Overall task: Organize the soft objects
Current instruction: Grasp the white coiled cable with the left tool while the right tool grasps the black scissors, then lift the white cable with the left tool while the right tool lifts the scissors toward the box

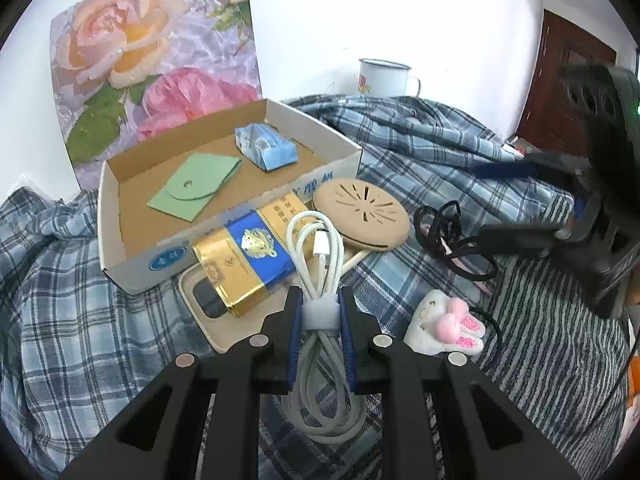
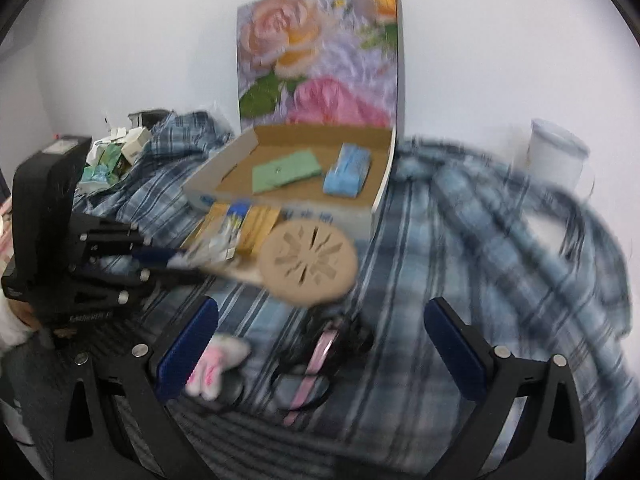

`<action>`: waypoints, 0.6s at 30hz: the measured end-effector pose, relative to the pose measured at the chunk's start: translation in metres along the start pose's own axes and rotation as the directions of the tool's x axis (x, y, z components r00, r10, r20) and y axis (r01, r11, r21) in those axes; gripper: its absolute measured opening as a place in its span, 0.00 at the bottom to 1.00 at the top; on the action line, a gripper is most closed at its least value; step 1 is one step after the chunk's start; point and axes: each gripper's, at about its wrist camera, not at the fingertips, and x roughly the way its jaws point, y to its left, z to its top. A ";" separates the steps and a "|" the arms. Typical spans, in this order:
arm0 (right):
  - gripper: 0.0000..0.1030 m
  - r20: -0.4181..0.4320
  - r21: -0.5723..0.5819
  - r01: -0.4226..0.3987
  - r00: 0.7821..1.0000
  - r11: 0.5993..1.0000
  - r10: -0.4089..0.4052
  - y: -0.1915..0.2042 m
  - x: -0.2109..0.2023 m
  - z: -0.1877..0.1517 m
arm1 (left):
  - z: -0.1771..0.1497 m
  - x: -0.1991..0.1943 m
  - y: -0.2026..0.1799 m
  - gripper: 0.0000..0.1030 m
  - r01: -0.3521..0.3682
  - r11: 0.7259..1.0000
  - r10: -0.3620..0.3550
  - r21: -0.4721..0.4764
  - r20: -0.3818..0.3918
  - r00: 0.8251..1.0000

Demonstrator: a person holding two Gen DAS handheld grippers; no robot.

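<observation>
My left gripper is shut on a coiled white cable, with the blue pads pressing at its grey strap. The coil lies over a gold and blue box. Behind it stands an open cardboard box that holds a green pouch and a blue tissue pack. My right gripper is open above a black cord with a pink strip. A white and pink bunny plush lies by its left finger. The right wrist view is blurred.
A tan slotted disc lies beside the box. A beige case sits under the gold box. The surface is covered by plaid cloth and a grey striped cloth. A white mug and a floral panel stand at the wall.
</observation>
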 end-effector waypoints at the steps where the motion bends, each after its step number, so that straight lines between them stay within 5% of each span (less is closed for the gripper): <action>1: 0.78 -0.018 -0.011 0.014 1.000 1.000 -0.014 0.003 0.001 -0.002 | 0.000 0.000 -0.001 0.18 -0.010 1.000 0.010 0.001 0.004 1.000; 2: 0.70 -0.033 -0.034 0.039 0.999 0.999 -0.040 0.008 0.002 -0.002 | 0.000 -0.001 -0.002 0.18 -0.017 1.000 0.017 0.006 0.009 1.000; 10: 0.65 -0.175 -0.072 0.165 0.969 0.984 -0.176 0.006 0.048 -0.009 | 0.001 -0.002 0.009 0.18 0.025 0.999 -0.024 -0.047 0.013 1.000; 14: 0.22 -0.160 -0.068 0.154 0.973 0.986 -0.164 0.004 0.044 -0.010 | 0.000 -0.003 0.014 0.18 0.042 0.997 -0.041 -0.071 0.021 0.999; 18: 0.17 -0.147 -0.109 0.181 0.970 0.978 -0.195 0.014 0.042 -0.011 | 0.000 -0.005 0.012 0.18 0.055 0.997 -0.053 -0.062 0.030 0.998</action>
